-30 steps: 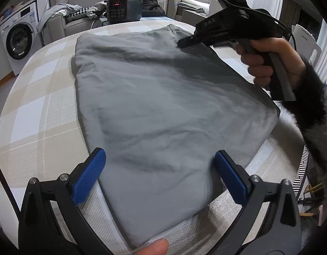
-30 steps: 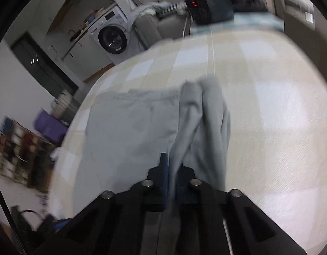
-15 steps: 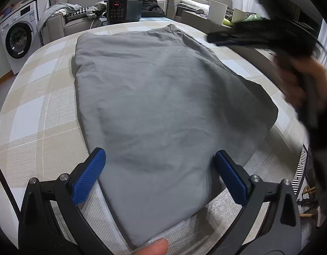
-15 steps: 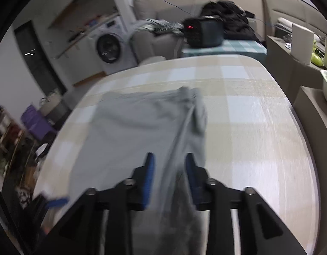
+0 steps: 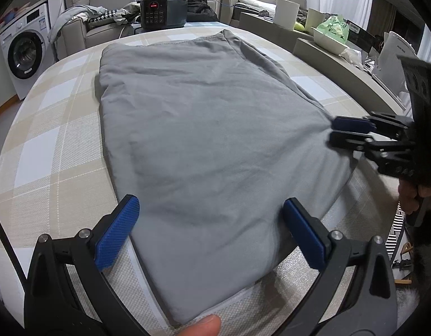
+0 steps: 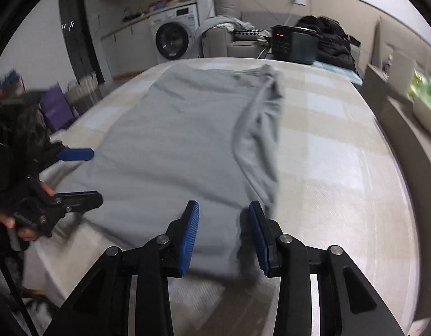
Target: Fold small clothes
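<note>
A grey garment (image 5: 210, 128) lies spread flat on the checked table (image 5: 50, 145). In the right wrist view a folded strip of the garment (image 6: 260, 128) lies along its right side. My left gripper (image 5: 212, 218) stands wide open over the garment's near edge, its blue pads clear of the cloth. My right gripper (image 6: 224, 224) is at the garment's right-hand edge. Its jaws are opening, and the cloth edge lies between the pads without being pinched. It shows in the left wrist view as the right gripper (image 5: 337, 131). The left gripper (image 6: 84, 175) is also in the right wrist view.
A black cooker (image 5: 163, 14) stands at the table's far end. Behind it are a sofa with clothes and a washing machine (image 5: 25, 53). A ledge on the right carries a white bowl (image 5: 327, 42) and a paper roll. A thumb (image 5: 204, 327) shows at the bottom.
The right gripper was shut on a fold of grey cloth near the far corner. It has let go, opened and swung back to the garment's right edge. The left gripper stayed put.
</note>
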Demonstrator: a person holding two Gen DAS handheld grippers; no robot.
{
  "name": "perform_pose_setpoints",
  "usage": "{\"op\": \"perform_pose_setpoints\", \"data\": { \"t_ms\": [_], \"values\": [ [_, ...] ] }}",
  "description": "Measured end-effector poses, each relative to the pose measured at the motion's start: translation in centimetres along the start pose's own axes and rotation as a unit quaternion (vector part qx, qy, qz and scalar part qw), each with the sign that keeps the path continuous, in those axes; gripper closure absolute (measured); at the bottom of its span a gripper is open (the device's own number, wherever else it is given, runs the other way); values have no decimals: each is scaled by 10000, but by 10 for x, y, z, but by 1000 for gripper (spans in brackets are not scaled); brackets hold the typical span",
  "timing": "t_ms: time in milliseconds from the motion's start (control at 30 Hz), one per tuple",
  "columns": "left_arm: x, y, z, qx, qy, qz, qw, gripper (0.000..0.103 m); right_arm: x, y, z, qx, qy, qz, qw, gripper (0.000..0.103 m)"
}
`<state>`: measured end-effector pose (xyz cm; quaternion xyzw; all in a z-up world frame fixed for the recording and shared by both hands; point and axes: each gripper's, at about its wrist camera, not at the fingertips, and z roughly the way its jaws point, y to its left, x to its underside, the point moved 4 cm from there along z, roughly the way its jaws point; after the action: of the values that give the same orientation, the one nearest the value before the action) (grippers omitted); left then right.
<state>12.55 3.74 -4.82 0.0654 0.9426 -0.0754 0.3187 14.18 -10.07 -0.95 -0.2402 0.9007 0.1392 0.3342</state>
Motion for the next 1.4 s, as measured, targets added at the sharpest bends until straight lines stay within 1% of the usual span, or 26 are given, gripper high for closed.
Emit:
{"op": "perform_pose_setpoints", "data": {
  "t_ms": [33, 67, 133, 167, 267, 300, 367, 400, 433, 533, 600, 733, 800, 833, 867, 900, 933, 967, 1033, 1100, 1133, 1167, 1233, 1300, 1367, 1400],
  "values": [
    [0, 0, 0, 4, -1, 2, 10000, 2, 5, -8, -2, 181, 47, 74, 9998, 40],
    [0, 1, 0, 21, -8, -7, 10000, 2, 10, -16, -5, 266, 56, 174, 9995, 40],
    [0, 2, 0, 27, -11, -27, 10000, 2, 15, -28, -12, 100, 19, 455, 9989, 40],
    [-1, 1, 0, 0, 10, -13, 10000, 2, 14, -33, -17, 107, -44, 593, 9982, 40],
    [-3, -1, 0, -42, 134, -12, 9999, 1, 5, -36, -27, 196, -243, 615, 9976, 40],
    [-6, 0, -2, 8, 157, -55, 9999, 1, 0, -39, -30, 171, -303, 623, 9975, 40],
    [-19, 2, -8, 175, 52, -129, 9997, 1, -10, -32, -27, -32, -342, 616, 9975, 40],
    [-28, 4, -10, 193, -31, -132, 9997, 1, -16, -29, -23, -71, -329, 606, 9976, 40],
    [-40, 7, -10, 121, -96, -99, 9998, 1, -22, -26, -17, -55, -319, 591, 9977, 40],
    [-76, 21, 1, -279, -186, 8, 9994, 1, -43, -21, -1, -63, -316, 563, 9979, 40],
    [-108, 38, 20, -432, -213, -49, 9988, 1, -50, -21, 8, -204, -259, 610, 9976, 40],
    [-155, 68, 58, -666, -139, -203, 9975, 2, -52, -20, 20, -194, -84, 588, 9980, 40],
    [-172, 78, 74, -520, -154, -219, 9983, 1, -48, -21, 22, -230, -20, 590, 9980, 40],
    [-179, 83, 85, -417, -81, -250, 9988, 2, -46, -23, 24, -241, 33, 605, 9979, 40],
    [-184, 88, 98, -405, 85, -281, 9987, 2, -43, -25, 25, -241, 73, 607, 9978, 40],
    [-189, 96, 110, -571, 212, -308, 9977, 2, -40, -26, 25, -225, 113, 608, 9978, 40],
    [-194, 102, 117, -755, 237, -296, 9964, 2, -38, -29, 26, -197, 152, 621, 9978, 40],
    [-197, 111, 124, -1039, 234, -275, 9939, 2, -34, -32, 25, -190, 172, 655, 9975, 40],
    [-202, 125, 130, -1248, 101, -369, 9914, 1, -29, -37, 23, -224, 189, 742, 9968, 40],
    [-203, 145, 130, -1503, 46, -684, 9863, 1, -24, -41, 21, -250, 204, 788, 9964, 40],
    [-203, 153, 129, -1476, 67, -866, 9852, 1, -22, -43, 21, -273, 202, 820, 9961, 39],
    [-202, 159, 126, -1368, 70, -1020, 9853, 1, -20, -45, 19, -314, 181, 859, 9956, 39],
    [-198, 164, 116, -1292, -4, -1173, 9846, 1, -19, -46, 16, -371, 173, 927, 9949, 39],
    [-193, 161, 100, -1259, -89, -1161, 9852, 2, -21, -48, 13, -552, 125, 1048, 9929, 39],
    [-184, 151, 79, -1099, -210, -1088, 9877, 1, -21, -53, 10, -831, 63, 1282, 9882, 39],
    [-180, 146, 71, -1066, -244, -1054, 9884, 1, -22, -56, 10, -891, 37, 1347, 9869, 39]
  ]
}}
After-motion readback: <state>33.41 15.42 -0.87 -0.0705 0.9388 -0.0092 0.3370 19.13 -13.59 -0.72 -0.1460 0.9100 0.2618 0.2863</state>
